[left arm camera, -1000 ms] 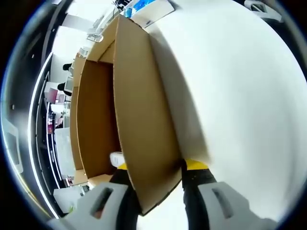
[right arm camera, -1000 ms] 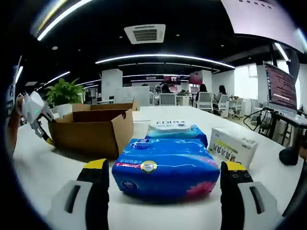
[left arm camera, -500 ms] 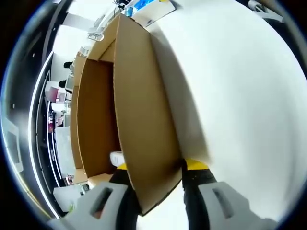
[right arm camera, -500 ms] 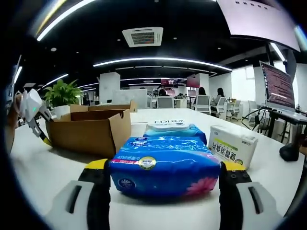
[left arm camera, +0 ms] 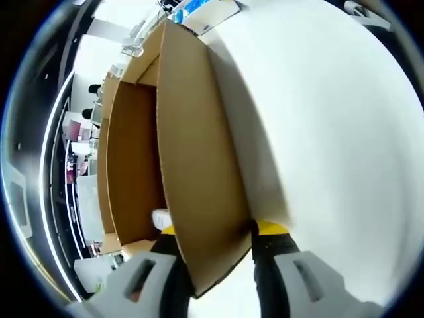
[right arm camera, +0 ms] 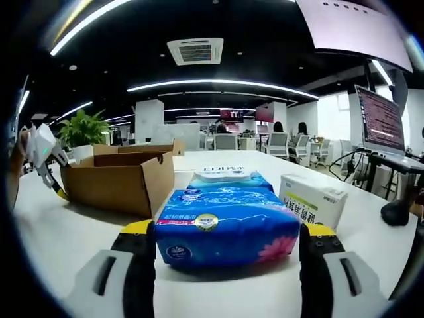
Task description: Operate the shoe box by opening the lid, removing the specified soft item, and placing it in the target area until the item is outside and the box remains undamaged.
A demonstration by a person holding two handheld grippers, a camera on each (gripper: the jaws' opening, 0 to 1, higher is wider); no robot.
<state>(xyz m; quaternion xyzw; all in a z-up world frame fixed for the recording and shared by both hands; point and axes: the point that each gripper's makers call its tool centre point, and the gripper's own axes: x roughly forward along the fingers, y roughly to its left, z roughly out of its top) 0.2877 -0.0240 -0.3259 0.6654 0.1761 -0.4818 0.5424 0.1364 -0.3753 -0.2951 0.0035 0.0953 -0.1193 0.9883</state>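
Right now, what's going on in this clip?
A person works at a white table with two handheld grippers. The left gripper is clamped on a flap of the open cardboard box, steadying it. The right gripper has its jaws either side of a blue soft pack lying on the table outside the box, beside a second pack and a white carton.

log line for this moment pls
left gripper: shut on cardboard box flap | right gripper: open around blue wipes pack | table

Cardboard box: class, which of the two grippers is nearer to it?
Left. The left gripper is clamped on the cardboard box's wall; the right gripper straddles a blue tissue pack beside it.
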